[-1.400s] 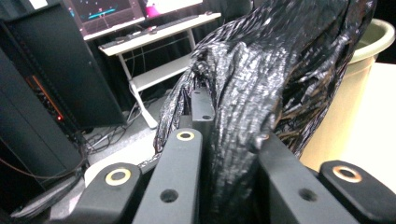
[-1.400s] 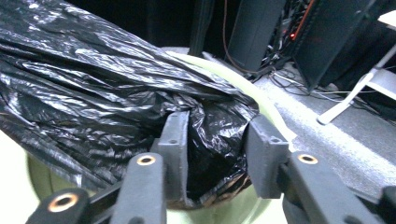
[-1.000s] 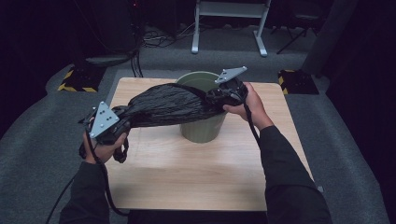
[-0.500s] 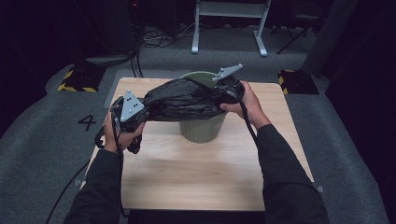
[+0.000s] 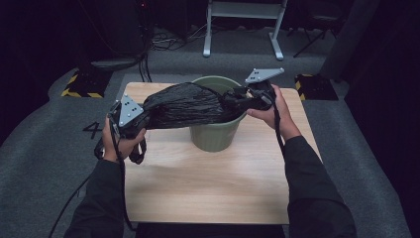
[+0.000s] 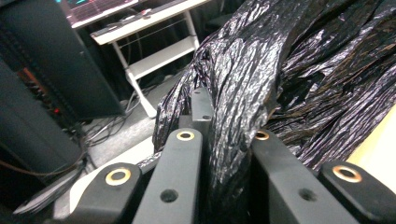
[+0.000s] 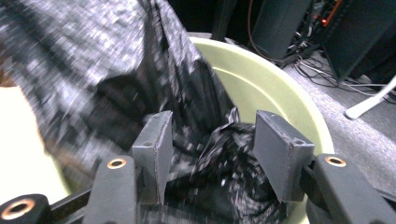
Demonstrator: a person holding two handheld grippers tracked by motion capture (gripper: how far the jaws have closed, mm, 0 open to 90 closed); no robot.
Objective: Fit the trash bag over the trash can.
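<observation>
Stretching across frame centre in high view, black bag [image 5: 185, 104] spans green bucket [image 5: 215, 136] on surface [image 5: 208, 188]. Left gripper view: left gripper [image 6: 224, 140] jaws clamped on bag. Right gripper view: right gripper [image 7: 212, 140] jaws apart, just opening, bag loose between.

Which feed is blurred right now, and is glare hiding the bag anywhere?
Right gripper view: motion-smeared, the black bag grainy, green bin rim soft. Left gripper view: sharp, with shiny highlights on the bag's creases that hide nothing. High view: room dark, table evenly lit.
</observation>
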